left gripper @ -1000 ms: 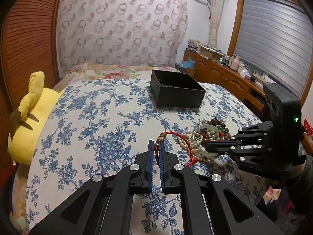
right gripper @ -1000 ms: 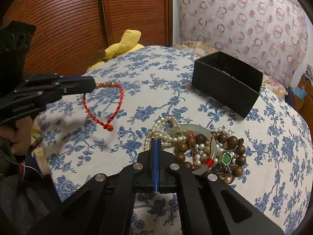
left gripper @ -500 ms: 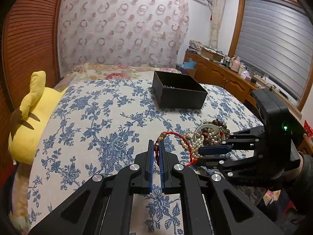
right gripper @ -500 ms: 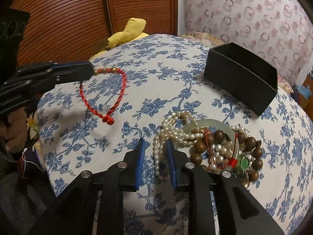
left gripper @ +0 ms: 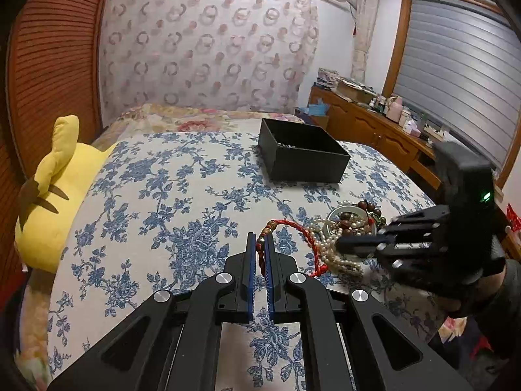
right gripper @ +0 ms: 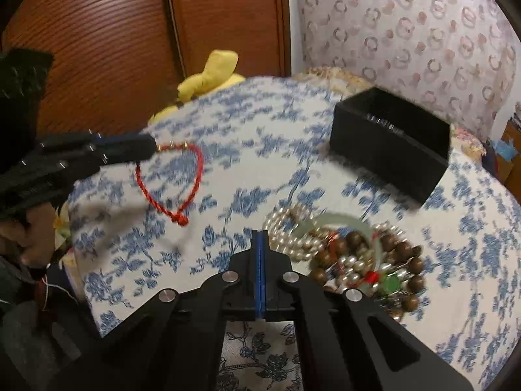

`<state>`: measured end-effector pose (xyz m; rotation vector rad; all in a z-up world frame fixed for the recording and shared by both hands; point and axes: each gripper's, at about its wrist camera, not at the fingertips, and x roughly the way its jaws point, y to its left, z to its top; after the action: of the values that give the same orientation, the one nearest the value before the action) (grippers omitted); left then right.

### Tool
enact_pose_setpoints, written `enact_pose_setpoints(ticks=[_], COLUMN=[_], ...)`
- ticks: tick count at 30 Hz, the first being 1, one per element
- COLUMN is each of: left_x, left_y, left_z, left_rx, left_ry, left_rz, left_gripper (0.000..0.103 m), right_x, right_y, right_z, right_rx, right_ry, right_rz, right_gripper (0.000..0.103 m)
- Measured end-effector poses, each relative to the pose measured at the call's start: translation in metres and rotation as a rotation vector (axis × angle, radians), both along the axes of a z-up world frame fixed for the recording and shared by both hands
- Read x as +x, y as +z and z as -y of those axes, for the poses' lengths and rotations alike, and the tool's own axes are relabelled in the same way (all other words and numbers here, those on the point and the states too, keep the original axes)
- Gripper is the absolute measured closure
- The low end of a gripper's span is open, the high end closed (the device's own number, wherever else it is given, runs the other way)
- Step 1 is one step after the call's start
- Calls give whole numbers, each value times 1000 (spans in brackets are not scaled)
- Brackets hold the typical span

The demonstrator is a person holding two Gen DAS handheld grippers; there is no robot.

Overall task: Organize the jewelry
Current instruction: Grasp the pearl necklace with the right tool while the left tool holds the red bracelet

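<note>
Left claw (left gripper: 260,239) pinches red bracelet (right gripper: 169,179); right claw (right gripper: 260,238) closed, empty.

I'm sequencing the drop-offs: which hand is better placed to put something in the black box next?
Left. The left gripper already holds the red cord bracelet, while the right gripper is shut empty beside the jewelry pile.

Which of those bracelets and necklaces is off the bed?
The red cord bracelet: it hangs from the left gripper; the pearls and wooden beads lie piled.
</note>
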<state>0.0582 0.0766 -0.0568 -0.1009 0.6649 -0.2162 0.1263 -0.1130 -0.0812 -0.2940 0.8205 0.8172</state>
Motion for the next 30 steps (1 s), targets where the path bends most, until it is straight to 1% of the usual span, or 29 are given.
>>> enact_pose_setpoints(ticks=[3,6,9,10,12,14,16,17,21,23,25,28,29,30], left_x=[0,1,0,0,-1,0,0,-1,-1,-2,-1,-2,-2,-2], left_y=[0,-1,-3,-3,-3,-3,-4,-4,-5,-4,-5,-5,-5,-5], left_z=[-1,0,0,0,0,1,0,0,2,0,0,0,0,-1], left_rx=[-2,-3,-3,-2,-4,-3,-5,-7,-9,-10,-11,-11,-11,-12], left_ry=[3,2,-1,-2,-2,-1,3,3,2,4,4,3,4,4], left_rz=[0,-1,-4,-4,-3,-4,-5,-5,-4,-3,-3,-4,-4,-4], left_gripper=[99,99,99,99,99,99,99,99,99,99,99,99,99,99], right_x=[-1,-2,5,8,13,13,12,13,14,15,18,21,21,20], right_y=[10,14,12,10,6,3,3,2,-8,-8,-8,-6,-6,-5], right_z=[2,3,2,0,-3,-9,-15,-16,-24,-26,-29,-33,-33,-33], right_rx=[7,-16,-50,-64,-81,-112,-123,-125,-175,-179,-187,-201,-212,-221], right_ry=[4,-1,3,8,38,77,99,106,124,126,132,152,157,165], right_rz=[20,59,70,74,66,68,61,49,11,7,-17,-36,-36,-43], right_gripper=[103,102,102,99,98,92,70,69,69,68,68,70,73,84])
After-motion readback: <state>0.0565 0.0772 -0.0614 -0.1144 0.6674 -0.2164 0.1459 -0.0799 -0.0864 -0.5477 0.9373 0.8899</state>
